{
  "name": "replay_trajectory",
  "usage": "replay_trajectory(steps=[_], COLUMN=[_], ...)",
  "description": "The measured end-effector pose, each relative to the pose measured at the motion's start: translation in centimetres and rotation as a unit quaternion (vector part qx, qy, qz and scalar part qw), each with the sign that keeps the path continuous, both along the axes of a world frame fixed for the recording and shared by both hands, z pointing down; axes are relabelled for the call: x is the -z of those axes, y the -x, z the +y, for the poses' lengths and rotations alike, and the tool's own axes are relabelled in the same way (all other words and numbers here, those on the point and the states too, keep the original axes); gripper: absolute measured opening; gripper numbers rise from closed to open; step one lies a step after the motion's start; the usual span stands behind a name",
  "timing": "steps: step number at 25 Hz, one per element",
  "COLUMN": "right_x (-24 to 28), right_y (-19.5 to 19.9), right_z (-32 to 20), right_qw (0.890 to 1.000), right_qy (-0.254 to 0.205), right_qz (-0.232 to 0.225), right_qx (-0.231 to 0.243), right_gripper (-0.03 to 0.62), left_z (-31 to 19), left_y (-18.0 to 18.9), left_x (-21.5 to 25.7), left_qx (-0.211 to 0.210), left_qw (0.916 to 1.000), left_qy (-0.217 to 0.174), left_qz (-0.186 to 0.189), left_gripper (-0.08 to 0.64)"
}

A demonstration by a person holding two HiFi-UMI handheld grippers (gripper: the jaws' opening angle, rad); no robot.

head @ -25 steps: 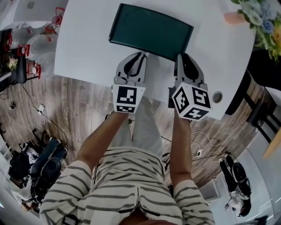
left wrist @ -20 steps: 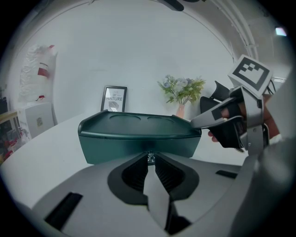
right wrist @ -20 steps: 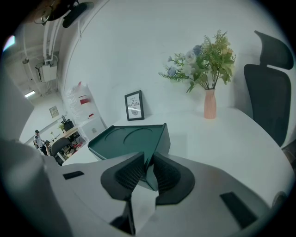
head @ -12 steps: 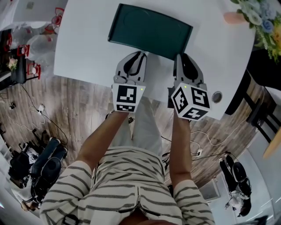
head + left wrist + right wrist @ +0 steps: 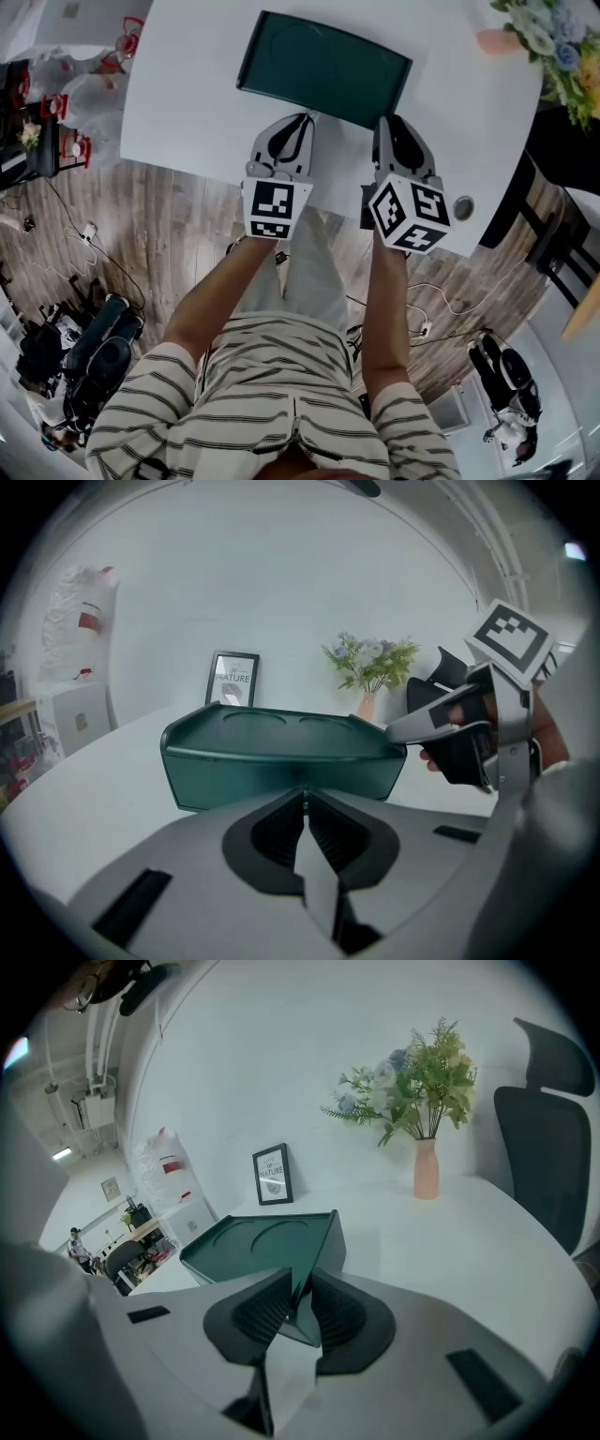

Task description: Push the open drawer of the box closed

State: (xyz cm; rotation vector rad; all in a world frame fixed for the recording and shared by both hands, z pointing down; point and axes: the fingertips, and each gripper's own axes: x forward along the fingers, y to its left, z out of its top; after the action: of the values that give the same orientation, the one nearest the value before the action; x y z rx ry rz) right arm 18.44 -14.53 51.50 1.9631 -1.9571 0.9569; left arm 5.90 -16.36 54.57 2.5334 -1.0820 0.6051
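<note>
Left hand-held gripper [image 5: 304,116] closed, right hand-held gripper [image 5: 385,120] ajar.

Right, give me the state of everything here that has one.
Green box: drawer looks pushed in, front flush.
Left gripper: fingers shut, empty, tips at the box front.
Right gripper: fingers a slit apart, at the box's near right corner.
Vase of flowers: upright.
Picture frame: standing upright.

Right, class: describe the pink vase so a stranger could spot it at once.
Find the big white table. At its far side, right of the small black-framed picture, stands the slim pink vase. It alone holds a bunch of green and pale blue flowers.
</note>
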Motion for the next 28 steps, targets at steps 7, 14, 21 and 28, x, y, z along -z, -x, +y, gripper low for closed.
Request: replay_trajectory(steps=[7,14,21,28], right_x=[1.4,4.1,7.6,11.0], right_y=[-0.1,1.3,3.0,5.1], right_z=[0.6,1.5,3.3,6.0], right_qw=[0.999,0.999,0.998,0.997], right_qy=[-0.024,-0.041,-0.061,-0.074], right_qz=[-0.021,-0.015,-0.009,0.001], right_qx=[0.001,0.007,0.013,0.022], right_gripper=[0.074,0.054,0.021,-0.006], left_z=[0.5,1.8,3.8,5.8], left_y=[0.5,1.1,1.8,2.7], left_x=[2.1,5.2,8.8,12.9], left_qx=[-0.004,-0.014,-0.019,-0.027], left_qw=[0.9999,0.9995,0.9988,0.9975], left_qy=[-0.012,-0.028,-0.040,-0.061], left_qz=[0.002,0.007,0.018,0.023], left_gripper=[-0.004,-0.003,-0.003,-0.004])
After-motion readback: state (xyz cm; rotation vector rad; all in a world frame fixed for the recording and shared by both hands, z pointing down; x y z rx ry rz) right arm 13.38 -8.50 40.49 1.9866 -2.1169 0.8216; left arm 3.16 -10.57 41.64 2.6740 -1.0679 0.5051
